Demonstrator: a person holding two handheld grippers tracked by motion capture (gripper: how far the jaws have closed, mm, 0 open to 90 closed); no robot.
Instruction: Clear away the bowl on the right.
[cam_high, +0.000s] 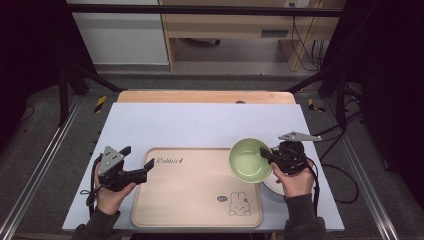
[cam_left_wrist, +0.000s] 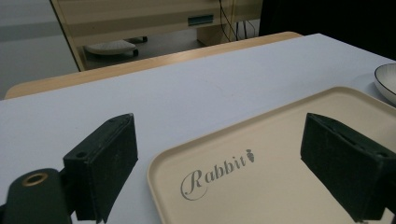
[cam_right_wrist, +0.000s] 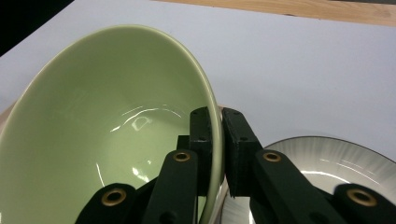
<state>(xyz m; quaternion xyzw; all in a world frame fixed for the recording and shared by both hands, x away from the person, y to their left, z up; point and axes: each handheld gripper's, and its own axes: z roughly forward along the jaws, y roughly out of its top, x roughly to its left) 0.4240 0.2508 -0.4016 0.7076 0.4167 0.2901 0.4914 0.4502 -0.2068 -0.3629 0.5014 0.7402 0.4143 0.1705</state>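
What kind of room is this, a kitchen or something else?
Probably a lab recording station, not a kitchen: a table inside a black frame, cables trailing on the floor, and a person holding a tool clamped on a green bowl.

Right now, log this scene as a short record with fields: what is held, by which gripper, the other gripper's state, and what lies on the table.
held item: glossy pale green ceramic bowl, tilted, empty inside
holder: right gripper, jaws clamped on the bowl's rim, one inside and one outside
bowl position: over the right edge of the beige rectangular tray printed with "Rabbit"
left gripper: jaws open, nothing between them, at the tray's left edge
under the right gripper: white dish with dark rim
surface: pale blue-white tabletop
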